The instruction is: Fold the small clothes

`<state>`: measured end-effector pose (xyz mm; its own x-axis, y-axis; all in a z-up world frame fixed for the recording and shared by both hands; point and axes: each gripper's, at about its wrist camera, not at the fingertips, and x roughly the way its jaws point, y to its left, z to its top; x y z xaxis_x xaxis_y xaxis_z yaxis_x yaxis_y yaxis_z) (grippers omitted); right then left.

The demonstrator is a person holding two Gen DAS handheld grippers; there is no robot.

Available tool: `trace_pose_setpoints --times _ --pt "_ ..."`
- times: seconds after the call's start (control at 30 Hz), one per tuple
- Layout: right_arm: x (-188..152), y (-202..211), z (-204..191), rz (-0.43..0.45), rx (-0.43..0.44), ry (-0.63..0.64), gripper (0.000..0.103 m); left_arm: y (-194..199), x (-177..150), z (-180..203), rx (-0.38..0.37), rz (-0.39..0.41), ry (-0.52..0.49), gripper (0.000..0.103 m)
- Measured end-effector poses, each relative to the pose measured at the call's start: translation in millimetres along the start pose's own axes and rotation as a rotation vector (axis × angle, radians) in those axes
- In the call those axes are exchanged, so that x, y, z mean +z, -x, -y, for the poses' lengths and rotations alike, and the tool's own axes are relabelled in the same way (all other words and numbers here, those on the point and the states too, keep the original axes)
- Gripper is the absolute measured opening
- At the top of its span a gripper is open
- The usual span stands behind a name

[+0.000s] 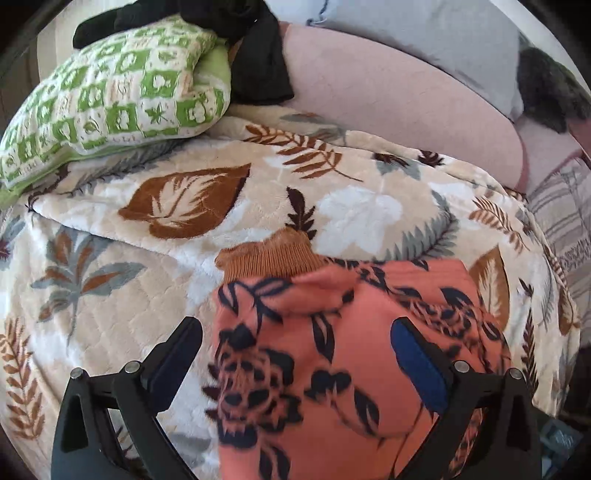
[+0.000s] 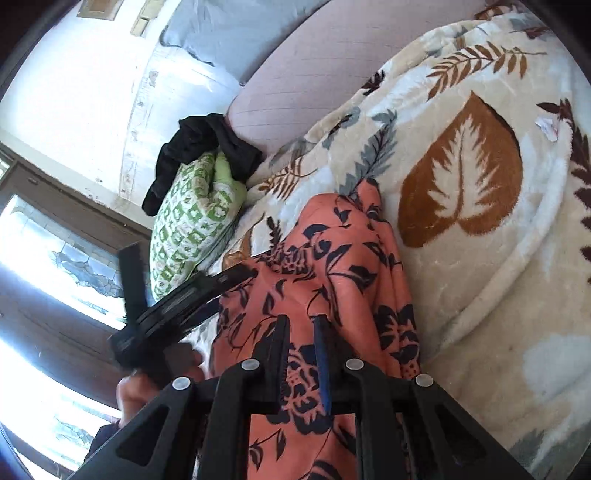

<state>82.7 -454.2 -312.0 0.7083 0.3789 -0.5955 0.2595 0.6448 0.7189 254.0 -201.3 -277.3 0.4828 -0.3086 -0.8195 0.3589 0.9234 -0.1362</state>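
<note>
A small orange garment [image 1: 325,362] with a dark floral print and a ribbed brown cuff [image 1: 269,254] lies on a leaf-patterned blanket [image 1: 177,236]. My left gripper [image 1: 295,350] is open, its fingers wide apart over the garment's near part. In the right wrist view the same garment [image 2: 332,273] hangs stretched over the blanket [image 2: 480,258]. My right gripper [image 2: 301,332] is shut on the garment, the cloth pinched between its narrow jaws. The left gripper [image 2: 192,295] shows there at the garment's left edge.
A green and white patterned pillow [image 1: 110,96] lies at the back left with a black garment [image 1: 255,55] draped on it. A pink quilt [image 1: 388,107] and a grey pillow [image 1: 424,33] lie behind. A bright window [image 2: 44,266] is on the left.
</note>
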Motion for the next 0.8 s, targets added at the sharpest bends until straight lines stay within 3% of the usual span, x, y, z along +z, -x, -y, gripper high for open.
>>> trace_pose_setpoints --times 0.1,0.23,0.37,0.47,0.8 --pt "-1 -2 17 -0.019 0.051 -0.106 0.016 27 -33 6 0.056 0.006 -0.11 0.102" --pt "-4 15 5 -0.034 0.013 -0.073 0.017 32 -75 12 0.176 0.012 -0.235 0.102" --pt "-29 30 -6 -0.118 -0.048 -0.012 0.018 33 -96 5 0.171 0.031 -0.169 0.102" --pt "-46 38 -13 -0.11 -0.123 0.083 0.019 30 -100 -1 0.155 0.015 -0.117 0.102" --pt "-48 21 -8 -0.112 -0.161 0.136 0.017 29 -105 9 0.221 0.049 -0.175 0.103"
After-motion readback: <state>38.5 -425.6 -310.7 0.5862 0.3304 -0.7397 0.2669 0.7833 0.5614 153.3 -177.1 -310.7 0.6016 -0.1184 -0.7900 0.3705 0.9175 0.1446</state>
